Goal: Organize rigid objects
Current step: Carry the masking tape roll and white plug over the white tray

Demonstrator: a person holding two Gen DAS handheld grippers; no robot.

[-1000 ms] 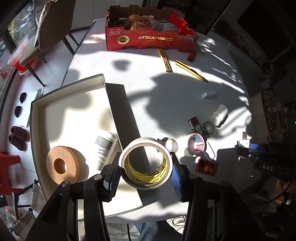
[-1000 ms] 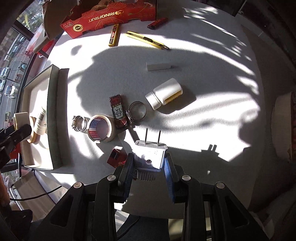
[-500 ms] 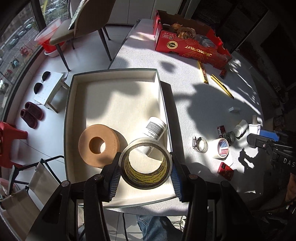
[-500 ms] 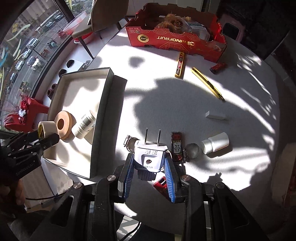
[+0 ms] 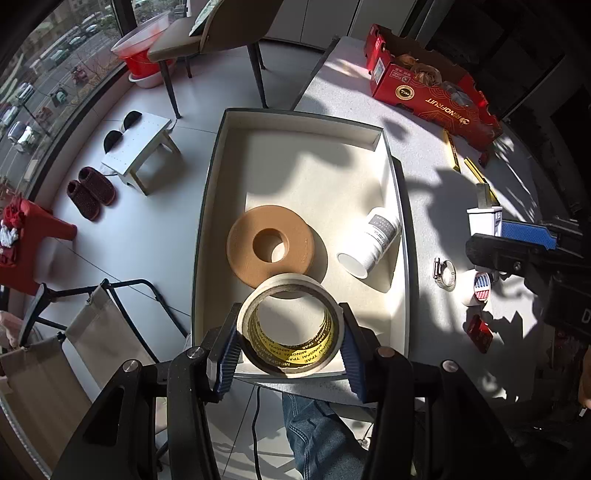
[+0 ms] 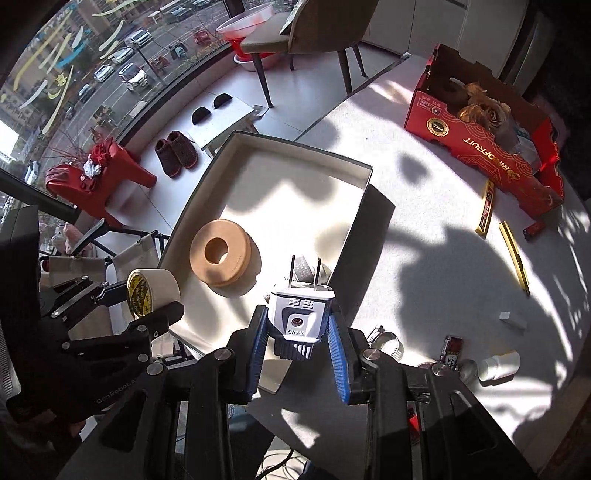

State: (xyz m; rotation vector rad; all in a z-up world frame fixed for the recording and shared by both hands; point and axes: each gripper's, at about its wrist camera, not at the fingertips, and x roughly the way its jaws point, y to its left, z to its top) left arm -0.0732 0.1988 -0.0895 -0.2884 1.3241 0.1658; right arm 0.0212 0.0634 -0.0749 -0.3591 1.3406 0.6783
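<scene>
Jaws of the left gripper [image 5: 290, 341] clench a round tape roll [image 5: 291, 328] above the rectangular white tray [image 5: 218, 192], while only the right wrist view shows the right gripper [image 6: 297, 341] clamping a boxy two-pronged plug [image 6: 301, 317].

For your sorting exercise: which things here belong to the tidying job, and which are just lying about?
Job:
tray
tape roll in left gripper
plug in right gripper
brown ring
white bottle
hose clamp
yellow knife

Lying about:
chair
slippers
red box

Both tools point steeply down, the left tool [image 5: 290, 345] and the right tool [image 6: 297, 338] each clamped on a load.
</scene>
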